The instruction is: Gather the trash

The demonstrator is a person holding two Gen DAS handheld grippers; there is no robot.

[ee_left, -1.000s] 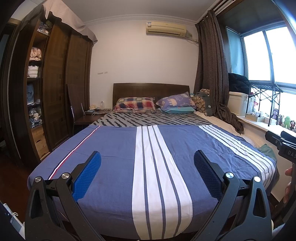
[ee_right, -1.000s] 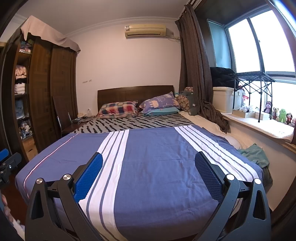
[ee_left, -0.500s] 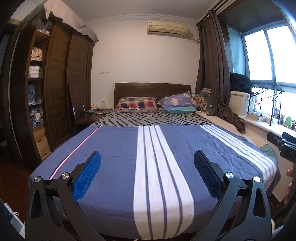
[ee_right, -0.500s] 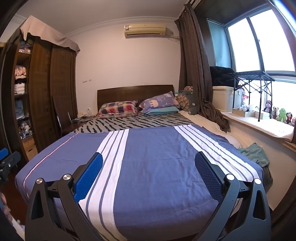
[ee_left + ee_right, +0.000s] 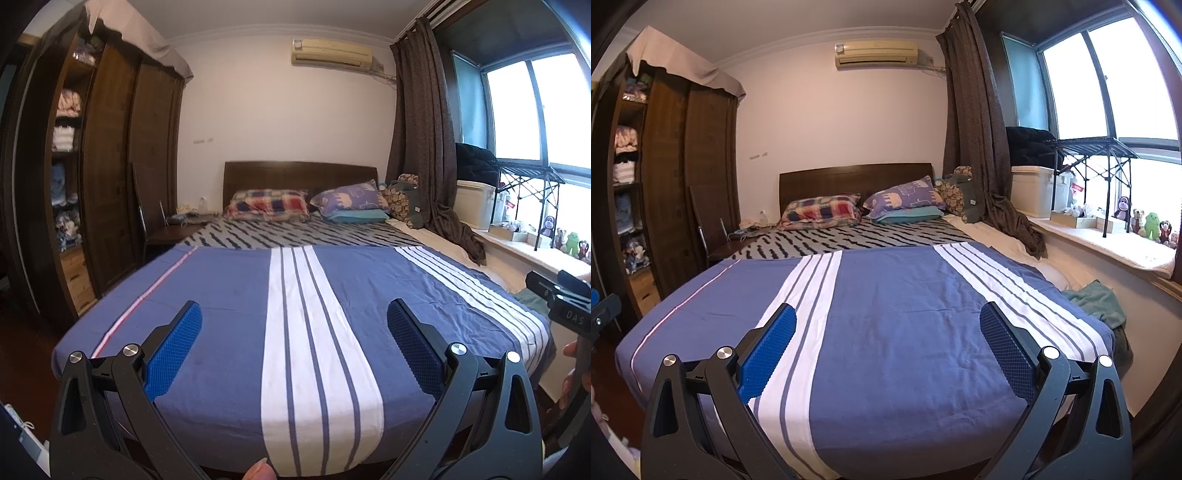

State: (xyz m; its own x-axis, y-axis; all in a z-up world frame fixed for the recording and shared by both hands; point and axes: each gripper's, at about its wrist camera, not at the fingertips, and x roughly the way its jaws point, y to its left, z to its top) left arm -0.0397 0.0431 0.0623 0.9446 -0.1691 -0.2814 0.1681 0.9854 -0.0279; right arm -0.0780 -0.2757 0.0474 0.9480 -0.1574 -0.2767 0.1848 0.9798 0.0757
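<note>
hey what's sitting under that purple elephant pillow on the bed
A teal pillow lies directly under the purple elephant pillow, its front edge sticking out. Below both is the black-and-grey striped sheet. Most of the teal pillow is covered, so anything further beneath cannot be seen.

Bedroom, pale walls: dark wooden-headboard bed under a blue, white-striped cover; tall dark wooden wardrobe left. Cream wall-mounted air conditioner above; brown curtain beside bright daylit window right.
</note>
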